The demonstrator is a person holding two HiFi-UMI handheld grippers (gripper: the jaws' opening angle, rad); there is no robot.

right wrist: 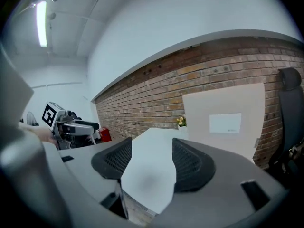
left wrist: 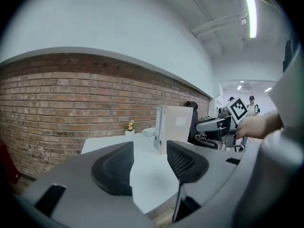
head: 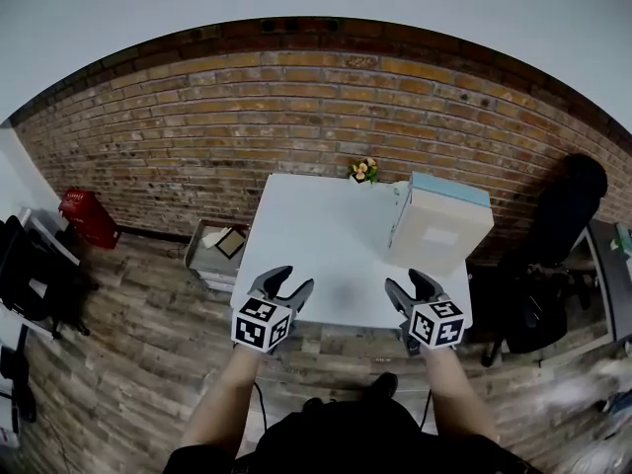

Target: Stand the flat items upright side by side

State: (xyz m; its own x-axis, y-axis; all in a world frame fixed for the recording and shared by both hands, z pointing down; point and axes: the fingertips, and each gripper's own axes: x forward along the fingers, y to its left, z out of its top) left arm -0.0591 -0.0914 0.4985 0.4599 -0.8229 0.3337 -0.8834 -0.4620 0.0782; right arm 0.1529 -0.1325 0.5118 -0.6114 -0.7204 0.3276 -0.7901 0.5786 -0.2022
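The left tongs and right tongs hang apart, empty, at the surface's near edge; the binders stand upright. Steer both well clear, lest they topple.

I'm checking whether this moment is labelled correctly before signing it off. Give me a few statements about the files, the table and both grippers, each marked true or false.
1. The white files stand upright on the white table. True.
2. The left gripper holds one of the files. False: its jaws stand apart with nothing between them, and it is near the table's front edge, apart from the files.
3. The right gripper is empty, with its jaws apart. True.
4. The small flower pot stands at the table's near edge. False: it stands at the far edge, by the brick wall.
5. A black office chair stands to the right of the table. True.
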